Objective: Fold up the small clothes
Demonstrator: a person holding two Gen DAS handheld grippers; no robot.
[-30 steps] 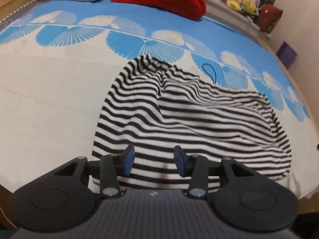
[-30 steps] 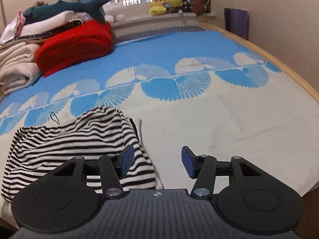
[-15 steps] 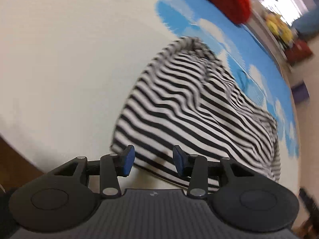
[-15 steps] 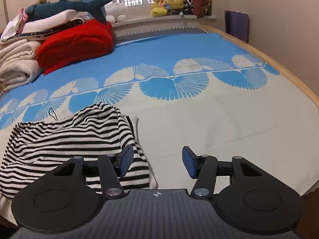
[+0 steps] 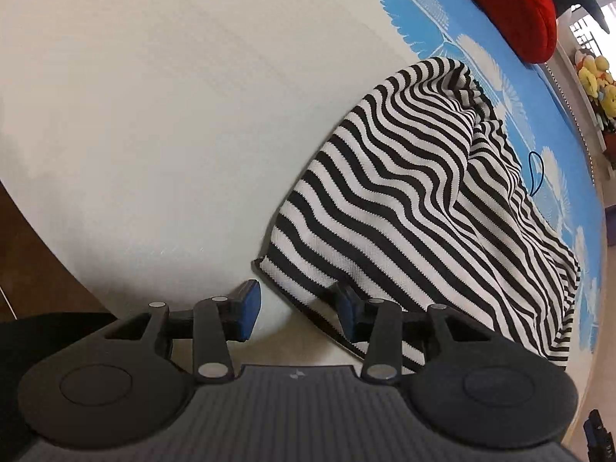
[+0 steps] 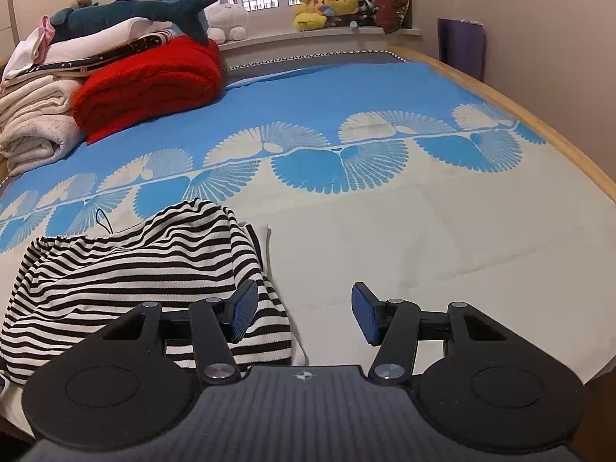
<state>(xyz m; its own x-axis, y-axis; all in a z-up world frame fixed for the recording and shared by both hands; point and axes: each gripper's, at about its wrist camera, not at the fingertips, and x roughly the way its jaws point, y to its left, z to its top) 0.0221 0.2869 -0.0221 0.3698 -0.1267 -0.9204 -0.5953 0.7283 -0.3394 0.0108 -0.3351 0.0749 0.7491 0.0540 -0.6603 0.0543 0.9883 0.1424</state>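
On the bed [image 6: 385,238] lies our striped top [image 5: 415,208], rumpled. Both grippers gape, empty: left gripper [image 5: 296,308] at its near corner, right gripper [image 6: 304,315] beside its hem. We should pinch low, catching both layers.

One striped garment [image 6: 138,269], one red blanket [image 6: 150,81], one plush shark [image 6: 131,11], two claws: left claw [image 5: 296,312], right claw [image 6: 304,315].

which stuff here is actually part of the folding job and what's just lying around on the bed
Part of the job:
striped garment
left gripper, open at its corner
right gripper, open

Just lying about:
red blanket
folded white bedding
shark plush
yellow plush toys
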